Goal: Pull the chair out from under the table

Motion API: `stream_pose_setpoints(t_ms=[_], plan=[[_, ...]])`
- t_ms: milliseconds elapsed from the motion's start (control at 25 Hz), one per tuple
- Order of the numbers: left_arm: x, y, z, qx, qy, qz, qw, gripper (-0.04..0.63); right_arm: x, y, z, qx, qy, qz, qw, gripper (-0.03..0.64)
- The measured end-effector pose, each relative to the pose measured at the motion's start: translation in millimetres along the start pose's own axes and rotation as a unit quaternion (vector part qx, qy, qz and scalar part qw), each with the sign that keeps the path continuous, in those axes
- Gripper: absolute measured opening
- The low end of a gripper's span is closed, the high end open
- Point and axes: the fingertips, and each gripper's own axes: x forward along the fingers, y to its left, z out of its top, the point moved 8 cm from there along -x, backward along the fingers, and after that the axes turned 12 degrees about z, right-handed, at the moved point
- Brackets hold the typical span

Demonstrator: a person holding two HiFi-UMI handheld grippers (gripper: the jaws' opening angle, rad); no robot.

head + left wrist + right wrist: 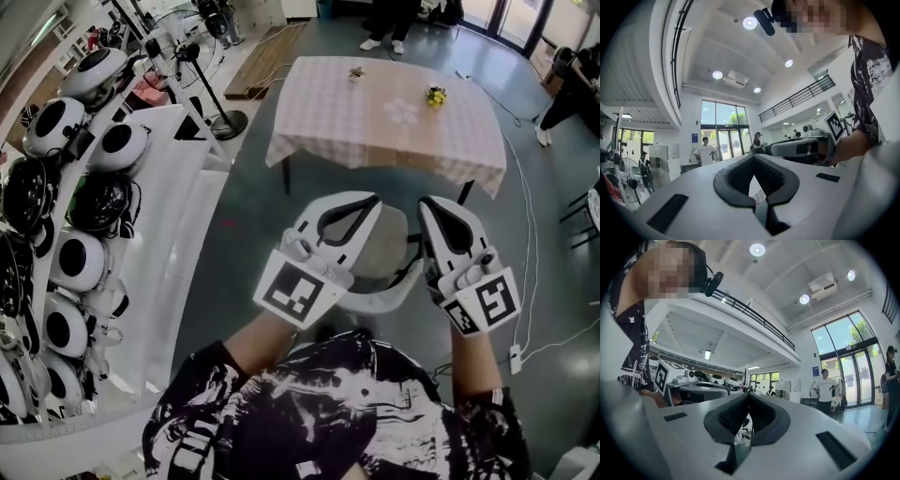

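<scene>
A white chair [382, 258] with a curved backrest stands on the grey floor, just in front of the table [375, 127], which has a checked cloth. Most of the chair is hidden behind my two grippers. Both are raised level above it and touch nothing. My left gripper [370, 199] is shut with nothing between its jaws, and its tips meet in the left gripper view [753, 157]. My right gripper [433, 206] is also shut and empty, with its tips together in the right gripper view [747, 393].
A small yellow flower pot [435, 96] and another small item [356, 72] sit on the table. White shelves with round helmets [80, 197] line the left side, with a fan stand [214, 98] beside them. A cable and power strip [515, 358] lie at right. People [705, 152] stand by the glass doors.
</scene>
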Motion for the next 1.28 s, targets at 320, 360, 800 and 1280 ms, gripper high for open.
stream_pose_setpoints(t_ms=[320, 360, 800, 1280], plan=[[0, 15, -14, -0.044, 0.018, 0.025, 0.9986, 0.002, -7, 0, -3, -0.006, 0.013, -0.031, 0.999, 0.002], [0, 18, -16, -0.045, 0.021, 0.03, 0.9984, 0.0, -11, -2, -4, -0.007, 0.016, -0.039, 0.999, 0.002], [13, 27, -33, -0.027, 0.048, 0.036, 0.9978, 0.0, -35, -15, -15, -0.005, 0.039, -0.079, 0.996, 0.002], [25, 16, -41, -0.032, 0.057, 0.033, 0.9973, 0.0, -41, -27, -20, -0.006, 0.042, -0.085, 0.995, 0.002]])
